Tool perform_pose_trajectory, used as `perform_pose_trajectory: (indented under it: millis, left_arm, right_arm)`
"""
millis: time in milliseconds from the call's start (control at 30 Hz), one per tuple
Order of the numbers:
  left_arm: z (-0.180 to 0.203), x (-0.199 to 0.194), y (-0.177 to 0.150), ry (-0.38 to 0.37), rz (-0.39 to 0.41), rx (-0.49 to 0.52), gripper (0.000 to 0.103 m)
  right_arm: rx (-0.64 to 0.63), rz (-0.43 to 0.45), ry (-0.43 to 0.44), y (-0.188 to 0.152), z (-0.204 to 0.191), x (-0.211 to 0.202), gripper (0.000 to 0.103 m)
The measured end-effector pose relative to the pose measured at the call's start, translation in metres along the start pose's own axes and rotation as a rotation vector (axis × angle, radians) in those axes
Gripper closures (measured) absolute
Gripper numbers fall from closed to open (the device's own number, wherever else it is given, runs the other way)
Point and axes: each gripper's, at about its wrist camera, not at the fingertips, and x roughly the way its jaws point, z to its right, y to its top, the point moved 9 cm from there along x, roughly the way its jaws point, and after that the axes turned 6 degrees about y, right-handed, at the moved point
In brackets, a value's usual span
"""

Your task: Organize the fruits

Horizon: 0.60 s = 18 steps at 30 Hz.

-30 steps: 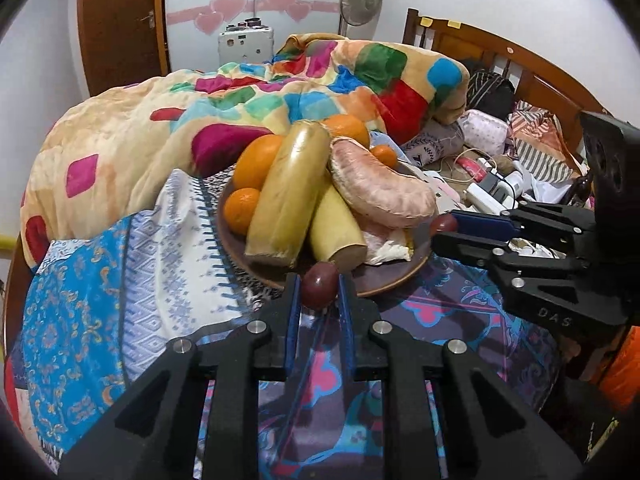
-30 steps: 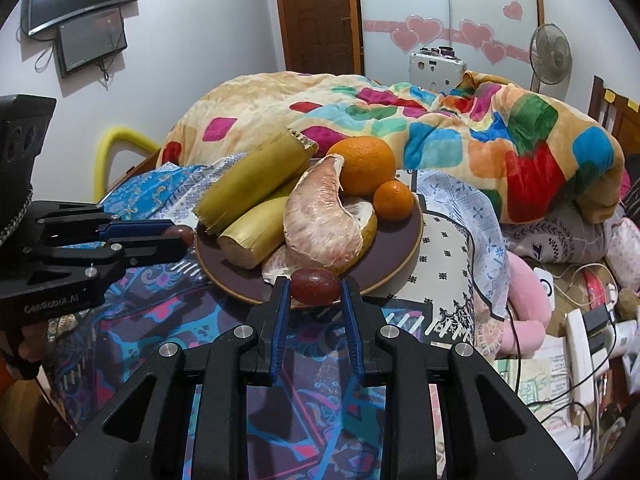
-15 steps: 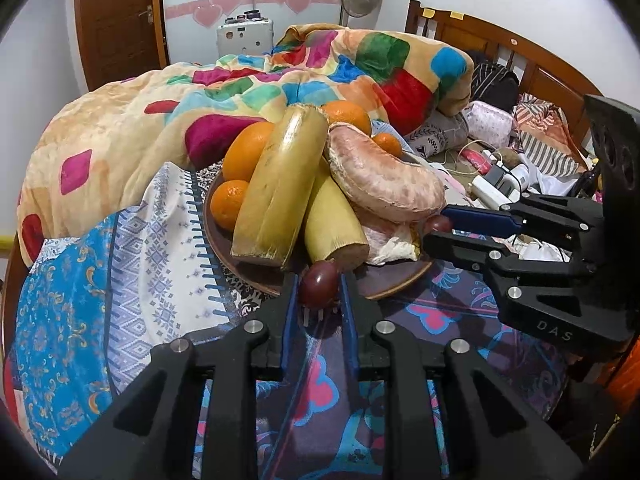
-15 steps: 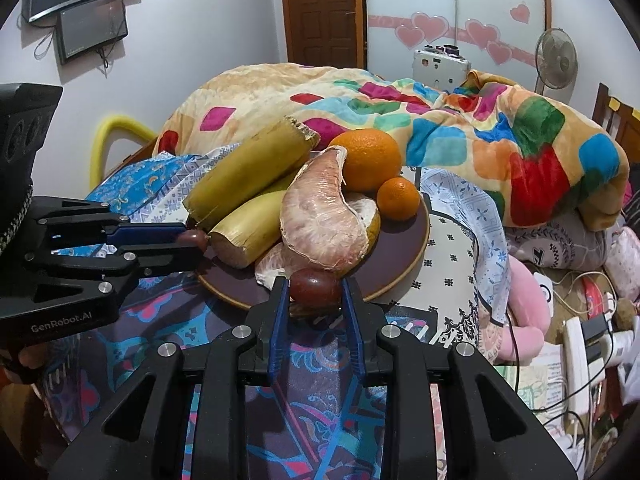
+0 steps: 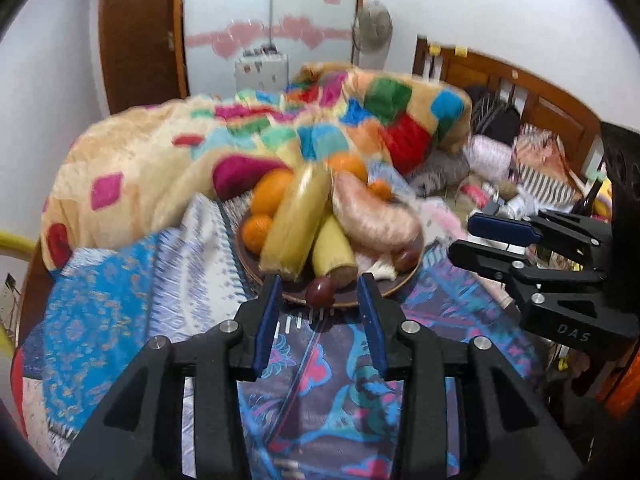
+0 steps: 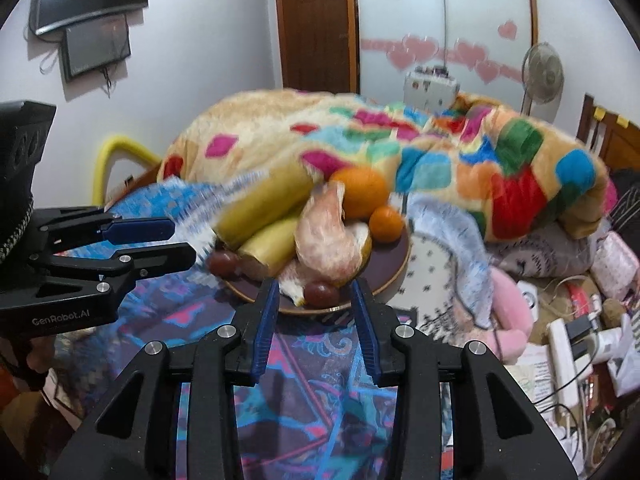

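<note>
A brown plate on the bed holds yellow bananas, oranges and a peeled pomelo segment. Two dark red grapes lie on its rim: one in front of my left gripper, one in front of my right gripper. Both grippers are open and empty, jaws spread wide just short of the plate. In the left wrist view the right gripper shows at the right. In the right wrist view the left gripper shows at the left.
A colourful patchwork blanket is heaped behind the plate. Patterned sheets cover the bed. Clutter, cables and a power strip lie at the right. A wooden headboard and a fan stand behind.
Both grippers opened and let go of their grapes, which now lie on the plate's rim. Both grippers drew back a little from the plate.
</note>
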Motion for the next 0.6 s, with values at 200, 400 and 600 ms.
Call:
perform_pose_trajectory:
  millis: [200, 400, 600]
  left_arm:
    - [0.0, -0.087, 0.02, 0.023, 0.171, -0.029, 0.064]
    - [0.007, -0.179, 0.024, 0.066, 0.36, -0.042, 0.045]
    - [0.013, -0.235, 0.016, 0.099, 0.472, -0.046, 0.031]
  right_arm:
    - [-0.021, 0.177, -0.02, 0.031, -0.031, -0.081, 0.069]
    - [-0.041, 0.334, -0.034, 0.044, -0.066, -0.149, 0.069]
    - [-0.062, 0.445, -0.063, 0.043, -0.096, -0.196, 0.05]
